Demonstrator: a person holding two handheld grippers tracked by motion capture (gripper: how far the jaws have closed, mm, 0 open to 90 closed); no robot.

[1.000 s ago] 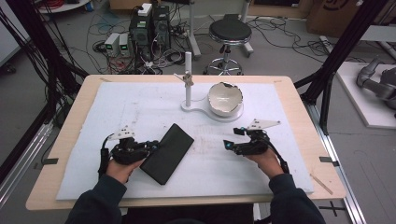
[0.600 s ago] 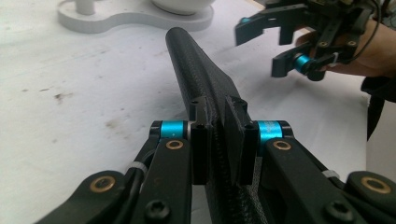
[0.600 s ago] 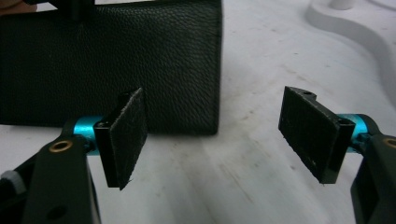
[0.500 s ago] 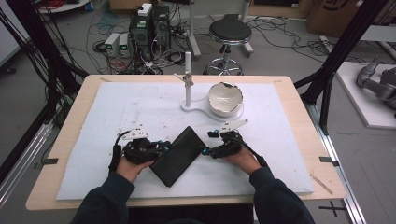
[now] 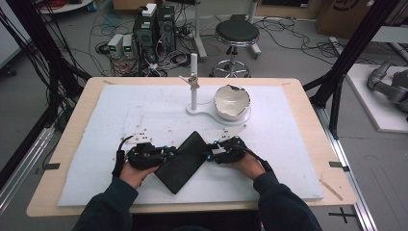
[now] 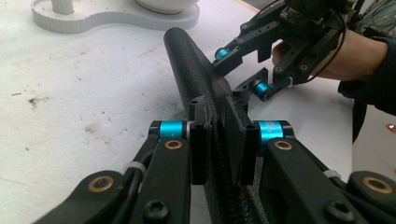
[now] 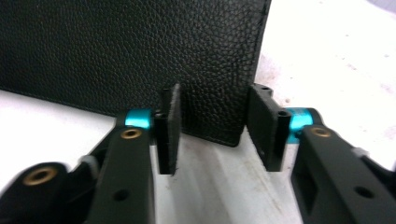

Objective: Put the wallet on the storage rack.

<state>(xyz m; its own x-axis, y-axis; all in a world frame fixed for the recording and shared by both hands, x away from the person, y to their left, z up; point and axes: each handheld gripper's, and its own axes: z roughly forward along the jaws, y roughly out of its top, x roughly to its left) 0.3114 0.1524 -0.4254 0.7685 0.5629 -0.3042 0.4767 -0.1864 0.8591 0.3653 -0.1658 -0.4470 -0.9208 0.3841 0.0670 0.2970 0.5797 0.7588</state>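
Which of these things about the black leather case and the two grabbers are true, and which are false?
1. The left gripper is clamped on the black case. True.
2. The right gripper is squeezing the case tight. False: its jaws have just been closing, but the pads stand apart with the case's corner at the gap between them, not pressed.
3. The white bowl sits on the case. False: it rests on the white stand base farther up the table, apart from the case.
4. A white post stands upright on that base beside the bowl. True.
5. The case lies on the floor. False: it is on the white mat covering the table.
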